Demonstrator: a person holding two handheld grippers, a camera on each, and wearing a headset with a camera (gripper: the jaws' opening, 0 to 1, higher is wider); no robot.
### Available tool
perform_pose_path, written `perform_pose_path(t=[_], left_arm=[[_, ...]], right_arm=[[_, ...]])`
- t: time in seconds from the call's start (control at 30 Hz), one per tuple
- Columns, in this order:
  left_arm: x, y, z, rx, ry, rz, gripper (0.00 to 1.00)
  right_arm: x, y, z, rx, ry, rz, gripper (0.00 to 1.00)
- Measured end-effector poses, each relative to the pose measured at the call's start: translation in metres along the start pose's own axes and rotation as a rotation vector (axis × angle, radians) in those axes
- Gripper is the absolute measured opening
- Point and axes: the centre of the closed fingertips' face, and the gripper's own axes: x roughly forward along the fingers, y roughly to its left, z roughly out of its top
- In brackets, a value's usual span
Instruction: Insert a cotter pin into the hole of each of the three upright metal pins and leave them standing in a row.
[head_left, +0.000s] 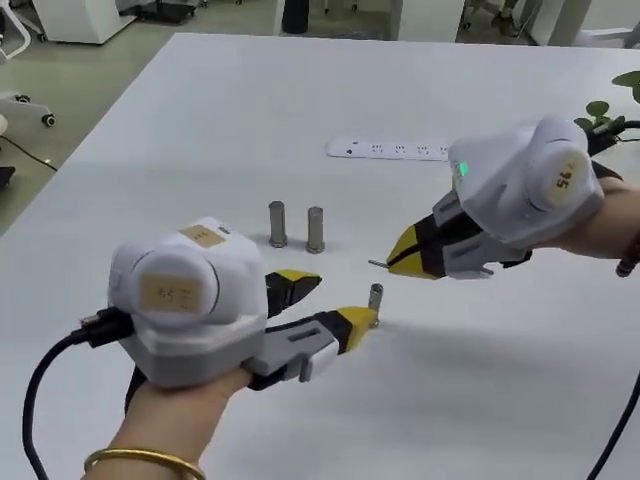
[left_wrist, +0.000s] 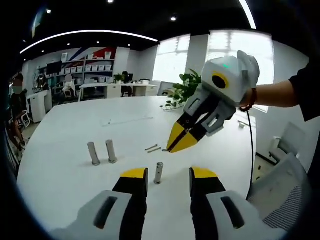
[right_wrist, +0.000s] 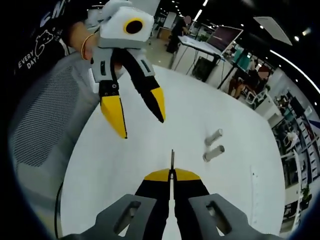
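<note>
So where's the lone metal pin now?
The pin stands on the table, centre of the head view, at the left gripper's open jaw tips, nearer the person than the other two pins.

Left claw (head_left: 340, 300) and right claw (head_left: 400, 262), both black with bright yellow tips. 3 metal pins (head_left: 315, 229) gleam silver-grey on the plain white worktop (head_left: 200, 120). Cotter pin (right_wrist: 172, 157) dull grey, bangle (head_left: 145, 458) gold.

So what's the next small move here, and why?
Probably close the left claw on the near metal pin to steady it. Its jaws stand open on either side of that upright pin, while the right claw is shut on a cotter pin, held close by and off the table, ready for the hole.
</note>
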Motion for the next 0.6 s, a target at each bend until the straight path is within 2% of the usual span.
perform_pose_path(t=[0.2, 0.6], left_arm=[[0.002, -0.002, 0.003, -0.042, -0.009, -0.026, 0.24], [0.001, -0.009, 0.005, -0.164, -0.045, -0.073, 0.13]], right_arm=[[0.0, 0.013, 0.019, -0.04, -0.046, -0.001, 0.0], [-0.001, 0.027, 0.032, -0.107, -0.056, 0.003, 0.0]])
